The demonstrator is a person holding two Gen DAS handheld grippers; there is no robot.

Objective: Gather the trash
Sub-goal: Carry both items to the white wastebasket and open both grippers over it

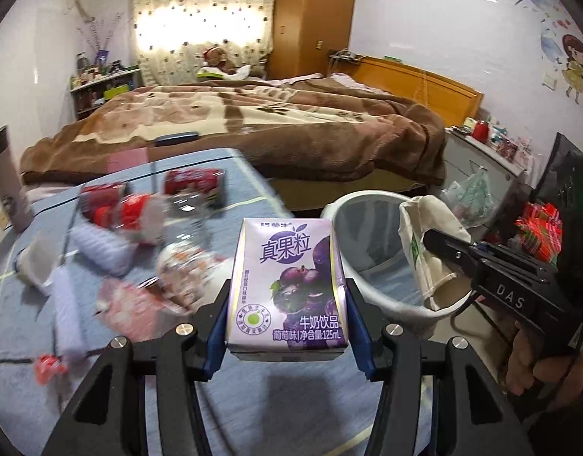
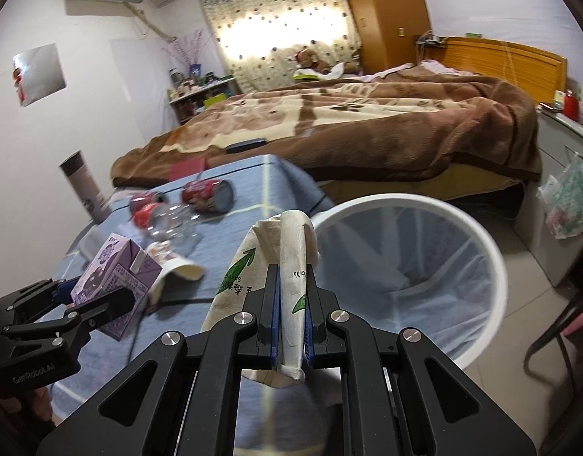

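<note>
Beside the blue-clothed table (image 1: 253, 190), the left gripper (image 1: 287, 304) clamps a purple grape milk carton (image 1: 287, 285) upright between its blue pads. Right gripper (image 2: 291, 315) is clenched on a flattened paper cup (image 2: 289, 285) (green leaf print), held just beside the white trash bin (image 2: 493, 258). On the table lie a red can (image 2: 207, 193), a clear plastic bottle (image 2: 166, 220) and a tipped cup (image 2: 177, 269)
</note>
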